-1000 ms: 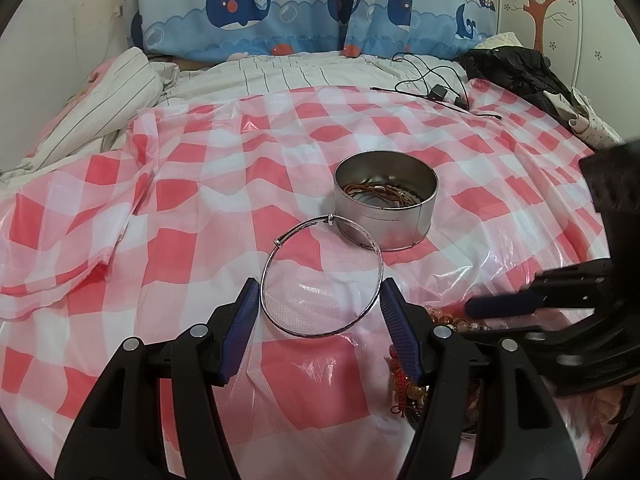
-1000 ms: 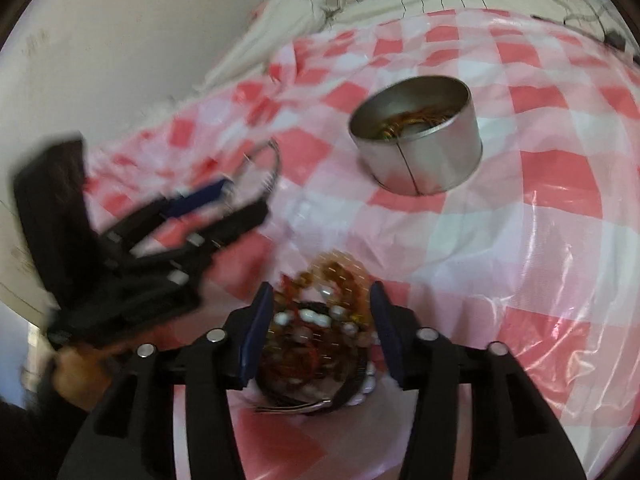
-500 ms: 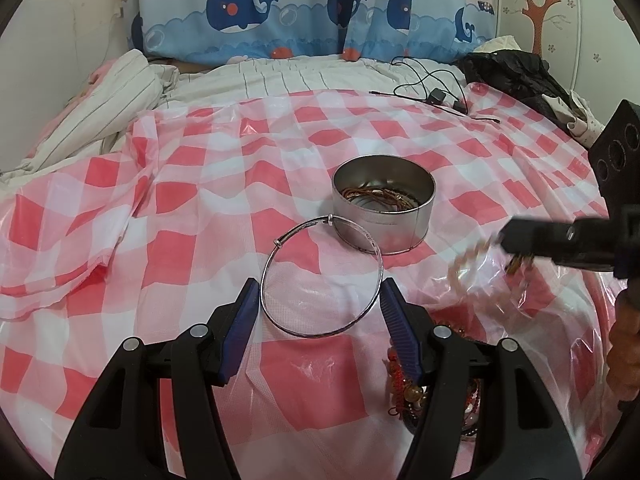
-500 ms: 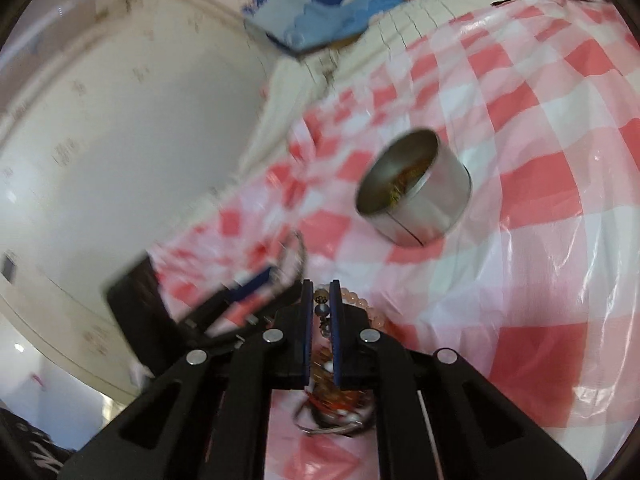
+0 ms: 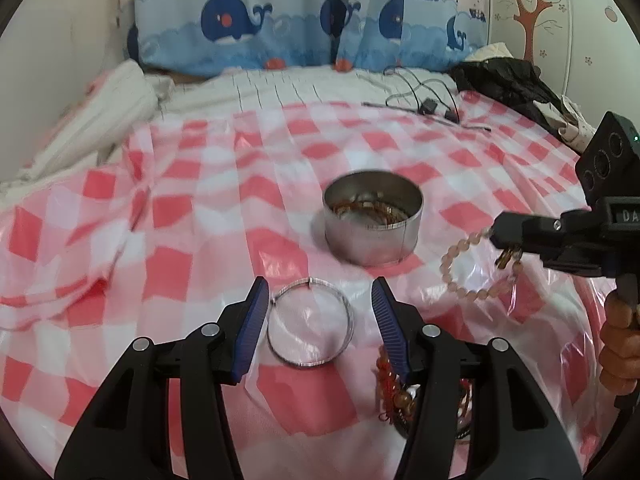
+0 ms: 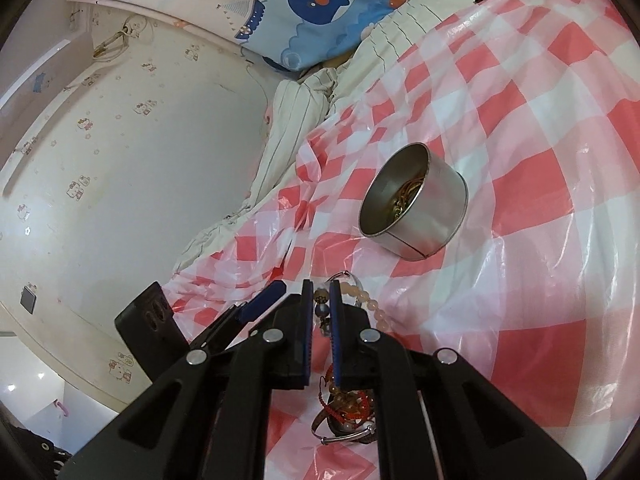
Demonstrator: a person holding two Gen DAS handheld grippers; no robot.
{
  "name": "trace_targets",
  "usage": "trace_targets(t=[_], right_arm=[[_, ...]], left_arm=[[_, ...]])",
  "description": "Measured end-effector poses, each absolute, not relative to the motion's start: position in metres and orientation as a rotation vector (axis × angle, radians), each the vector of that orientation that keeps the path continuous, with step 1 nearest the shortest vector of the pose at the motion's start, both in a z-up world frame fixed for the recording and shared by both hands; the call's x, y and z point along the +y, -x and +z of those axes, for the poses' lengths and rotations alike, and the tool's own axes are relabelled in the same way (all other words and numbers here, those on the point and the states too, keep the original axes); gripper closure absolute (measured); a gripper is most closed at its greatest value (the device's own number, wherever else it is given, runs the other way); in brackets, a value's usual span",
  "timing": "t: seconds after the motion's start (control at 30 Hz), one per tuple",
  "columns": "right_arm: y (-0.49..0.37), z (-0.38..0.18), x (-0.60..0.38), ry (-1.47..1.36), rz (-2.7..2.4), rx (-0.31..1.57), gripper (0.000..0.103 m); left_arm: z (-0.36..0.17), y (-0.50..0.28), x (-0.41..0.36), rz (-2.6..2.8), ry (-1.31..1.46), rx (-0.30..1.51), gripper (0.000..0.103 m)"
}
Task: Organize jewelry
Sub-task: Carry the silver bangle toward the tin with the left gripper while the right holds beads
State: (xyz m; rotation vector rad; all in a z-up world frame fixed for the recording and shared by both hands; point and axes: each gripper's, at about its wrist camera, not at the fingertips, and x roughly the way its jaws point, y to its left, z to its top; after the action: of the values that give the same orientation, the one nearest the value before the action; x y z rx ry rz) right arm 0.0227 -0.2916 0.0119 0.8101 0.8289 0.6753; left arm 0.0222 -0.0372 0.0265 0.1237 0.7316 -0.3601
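pink bead bracelet [image 5: 476,268] hangs clamped in the right hand-held gripper [image 6: 321,308] (beside the tin [image 5: 373,222]); left hand-held gripper [image 5: 316,330], jaws just narrowing yet apart, straddles a silver bangle [image 5: 310,326].

Jewelry pile [image 5: 394,380] partly hidden behind the left tool [image 5: 316,322].

Two low gripper-mounted fisheyes, close over bed, both showing tin [image 5: 373,216]

Left hand-held gripper [image 5: 316,322] jaws apart, just narrowing; right hand-held gripper [image 6: 320,312] clamped.
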Motion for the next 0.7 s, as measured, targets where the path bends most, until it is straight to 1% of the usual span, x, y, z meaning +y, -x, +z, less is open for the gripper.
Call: trace_targets(t=[0.1,0.13,0.17,0.23,0.37,0.43,0.53,0.57,0.6,0.63,0.7], right_arm=[[-0.022,0.012,-0.291,-0.809,0.685,0.837,0.094],[-0.022,0.011,-0.289,-0.81,0.688,0.841,0.094],[-0.022,0.01,-0.288,-0.812,0.691,0.844,0.094],[-0.022,0.009,-0.287,-0.815,0.696,0.852,0.094],[-0.022,0.007,-0.284,-0.827,0.703,0.859,0.094],[-0.022,0.006,-0.283,-0.829,0.707,0.862,0.094],[-0.022,0.008,-0.282,-0.829,0.713,0.86,0.094],[-0.022,0.008,-0.282,-0.828,0.714,0.86,0.094],[-0.022,0.008,-0.282,-0.828,0.715,0.86,0.094],[-0.022,0.008,-0.281,-0.828,0.714,0.86,0.094],[-0.022,0.008,-0.281,-0.83,0.713,0.858,0.094]], left_arm=[[0.019,-0.028,-0.037,-0.37,-0.127,0.767,0.051],[0.015,-0.029,-0.04,-0.369,-0.139,0.778,0.049],[0.011,-0.03,-0.04,-0.369,-0.148,0.789,0.045],[0.004,-0.033,-0.044,-0.362,-0.171,0.809,0.043],[-0.007,-0.041,-0.043,-0.35,-0.18,0.847,0.034],[-0.013,-0.046,-0.043,-0.335,-0.184,0.874,0.032],[-0.022,-0.048,-0.048,-0.328,-0.223,0.899,0.032],[-0.022,-0.047,-0.049,-0.33,-0.233,0.896,0.035],[-0.021,-0.046,-0.049,-0.334,-0.234,0.888,0.043],[-0.02,-0.045,-0.047,-0.34,-0.226,0.884,0.046],[-0.014,-0.044,-0.042,-0.368,-0.179,0.871,0.046]])
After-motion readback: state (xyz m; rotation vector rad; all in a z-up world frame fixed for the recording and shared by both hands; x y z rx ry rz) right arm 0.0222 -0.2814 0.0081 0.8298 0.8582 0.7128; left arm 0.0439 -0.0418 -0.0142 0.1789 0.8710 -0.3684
